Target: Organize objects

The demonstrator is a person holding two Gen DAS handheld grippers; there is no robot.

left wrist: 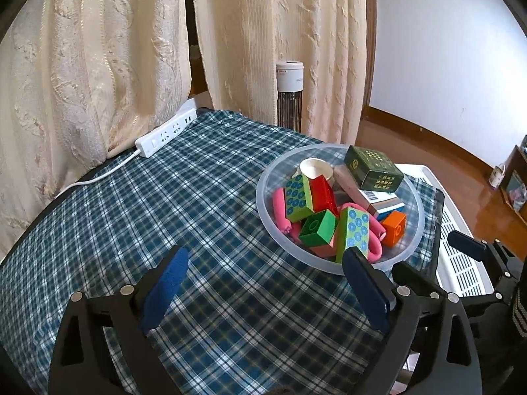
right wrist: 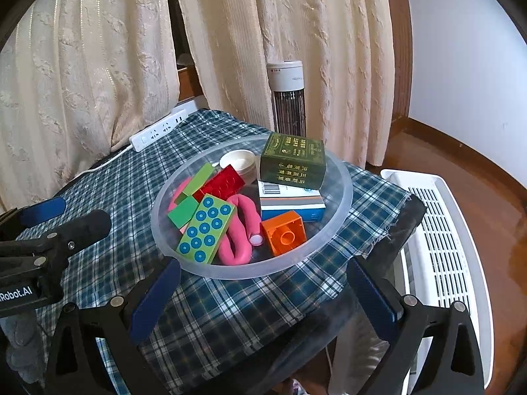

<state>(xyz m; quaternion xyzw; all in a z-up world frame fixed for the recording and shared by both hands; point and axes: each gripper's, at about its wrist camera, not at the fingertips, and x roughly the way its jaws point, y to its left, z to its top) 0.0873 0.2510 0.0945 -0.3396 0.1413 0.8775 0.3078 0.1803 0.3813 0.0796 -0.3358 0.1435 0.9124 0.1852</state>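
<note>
Both grippers, left (left wrist: 263, 283) and right (right wrist: 263, 293), gape empty over plaid cloth (left wrist: 214, 197); bowl (right wrist: 342, 177) (translucent) holds blocks, boxes.

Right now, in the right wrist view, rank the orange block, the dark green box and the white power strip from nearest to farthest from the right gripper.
1. orange block, at the bowl's near side.
2. dark green box, at the bowl's far side.
3. white power strip, far left by the curtain.

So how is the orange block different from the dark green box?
The orange block is bright and plain, lying with its hollow underside up; the dark green box carries gold writing and is closed. The orange block looks smaller and sits low in the bowl, while the dark green box rests on another box. Both are in the bowl.
</note>
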